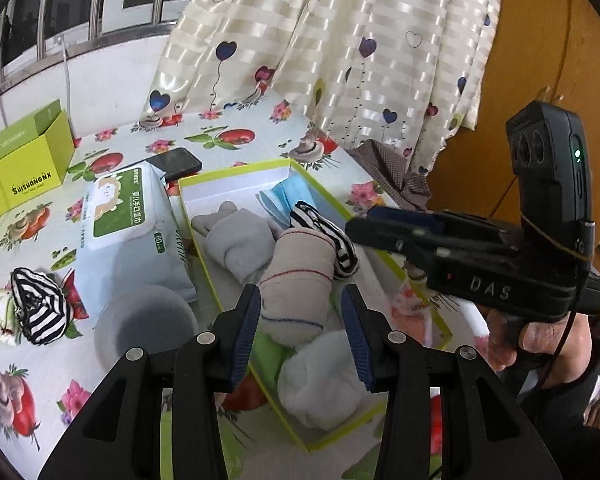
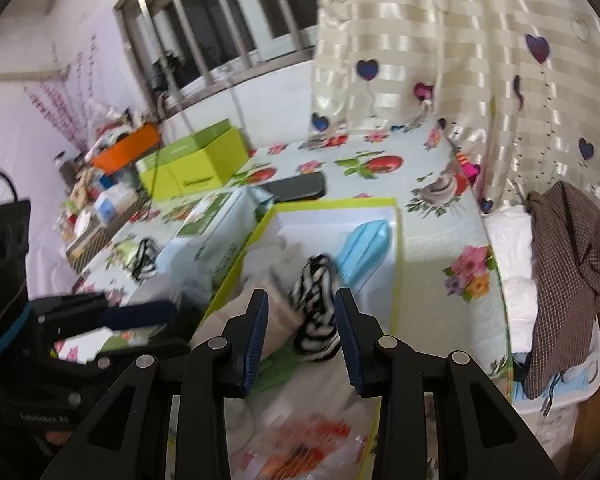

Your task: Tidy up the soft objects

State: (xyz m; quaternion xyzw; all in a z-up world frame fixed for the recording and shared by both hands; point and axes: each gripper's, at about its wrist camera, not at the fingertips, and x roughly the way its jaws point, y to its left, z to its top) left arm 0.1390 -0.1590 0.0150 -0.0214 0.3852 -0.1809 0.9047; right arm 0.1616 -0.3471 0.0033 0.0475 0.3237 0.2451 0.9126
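A shallow green-rimmed box holds a grey sock roll, a beige sock roll with thin stripes, a white sock roll, a black-and-white striped sock and a blue face mask. My left gripper is open above the beige roll. My right gripper is open just over the striped sock in the box; it also shows in the left wrist view. A second striped sock lies on the table at left.
A wet-wipes pack and a grey bowl sit left of the box, with a phone behind. A lime carton stands far left. Curtains hang behind. A checked cloth lies on a white bin at right.
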